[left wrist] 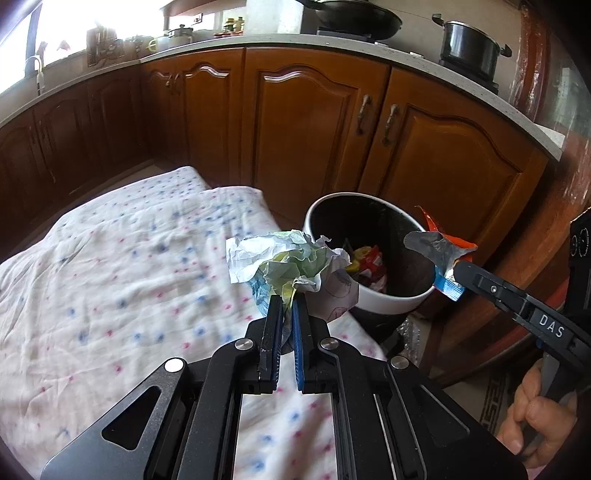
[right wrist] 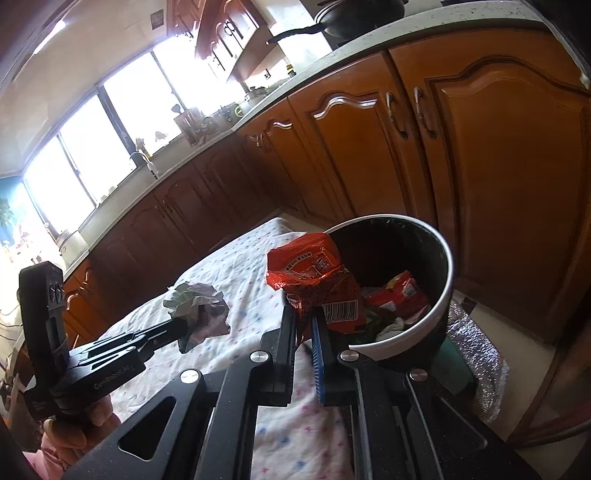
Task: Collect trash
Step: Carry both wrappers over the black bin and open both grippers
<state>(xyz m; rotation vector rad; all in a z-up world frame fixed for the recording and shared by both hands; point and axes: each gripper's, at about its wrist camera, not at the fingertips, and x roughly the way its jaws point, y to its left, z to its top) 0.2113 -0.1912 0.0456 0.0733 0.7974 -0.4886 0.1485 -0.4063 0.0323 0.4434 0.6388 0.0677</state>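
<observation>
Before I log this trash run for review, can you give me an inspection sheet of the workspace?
Surface: cloth with dots, wrinkled, bare where seen.
Job's things: paper wad and red wrapper, both held; bin beside the cloth, wrappers already inside.
Clutter: bubble wrap on the floor by the bin.
Grippers: left gripper shut on the wad; right gripper shut on the wrapper, near the bin's rim.
Cables: nothing seen.
Surroundings: wooden cabinets, doors closed; pot and wok on the counter.
</observation>
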